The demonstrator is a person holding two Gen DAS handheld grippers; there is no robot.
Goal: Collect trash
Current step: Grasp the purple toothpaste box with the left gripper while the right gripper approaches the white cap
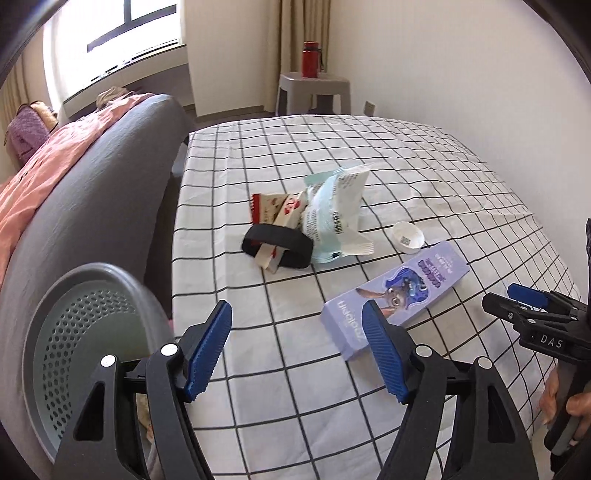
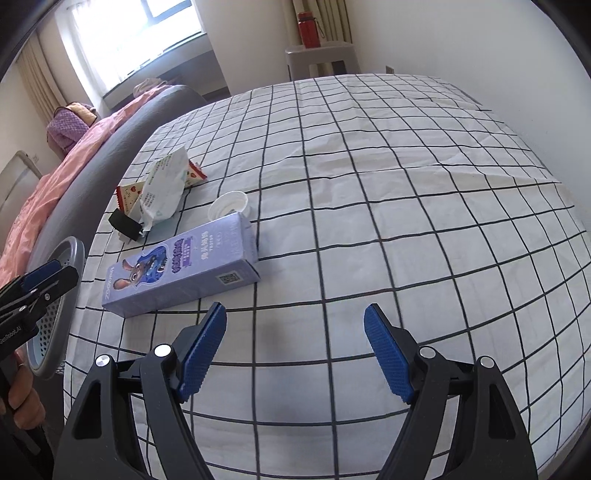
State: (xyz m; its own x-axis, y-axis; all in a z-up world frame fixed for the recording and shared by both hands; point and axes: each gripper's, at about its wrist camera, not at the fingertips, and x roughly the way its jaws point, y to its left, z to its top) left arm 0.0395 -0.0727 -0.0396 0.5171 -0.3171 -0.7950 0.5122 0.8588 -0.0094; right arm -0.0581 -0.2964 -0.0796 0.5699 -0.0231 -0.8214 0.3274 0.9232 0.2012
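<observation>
Currently both claws gape wide, empty: left claw point(image 1: 297, 350), right claw point(image 2: 294, 352). Long purple cardboard box point(image 2: 181, 267) lies flat on checked bedsheet point(image 2: 388, 192), white plastic cup point(image 2: 229, 205) just behind; crumpled pale wrapper point(image 1: 336, 214) near grey perforated bin point(image 1: 74, 343).

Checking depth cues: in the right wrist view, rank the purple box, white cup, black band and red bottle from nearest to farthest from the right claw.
1. Purple box, just ahead, left.
2. White cup, behind the box.
3. Black band, far left by the wrappers; close to the cup's range.
4. Red bottle, on the stool across the room.
</observation>
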